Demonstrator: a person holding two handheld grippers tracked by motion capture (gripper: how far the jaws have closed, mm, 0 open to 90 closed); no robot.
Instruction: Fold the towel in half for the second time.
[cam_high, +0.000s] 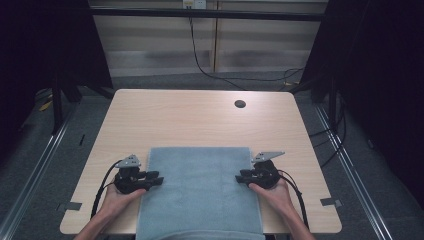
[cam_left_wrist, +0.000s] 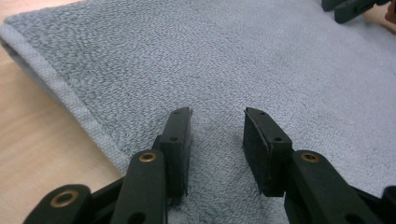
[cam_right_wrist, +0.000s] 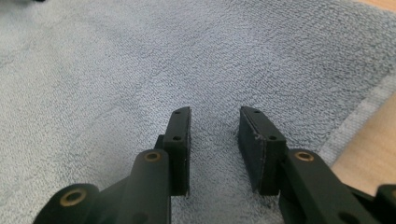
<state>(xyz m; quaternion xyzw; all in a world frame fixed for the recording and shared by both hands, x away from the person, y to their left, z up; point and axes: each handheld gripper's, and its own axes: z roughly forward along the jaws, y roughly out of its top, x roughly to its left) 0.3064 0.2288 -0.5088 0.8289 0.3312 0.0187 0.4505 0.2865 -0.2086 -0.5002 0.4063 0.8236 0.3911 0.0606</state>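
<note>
Towel (cam_high: 200, 192) flat, long axis running away from person. Left gripper (cam_high: 159, 180) and right gripper (cam_high: 239, 178) at its side edges, jaws apart, empty. Bare table (cam_high: 200, 117) beyond.

No text, label, brand, number or sign can be read anywhere, neither at the top of the high view nor in the two gripper views.

The towel (cam_high: 197, 192) at the lower middle of the high view is soft looped cloth, grey-blue, matt, with a flat woven hem. The table (cam_high: 200, 117) around it looks like pale, smooth wood-grain board. The left gripper (cam_left_wrist: 217, 135) is matt black plastic with brass-coloured rivets.
</note>
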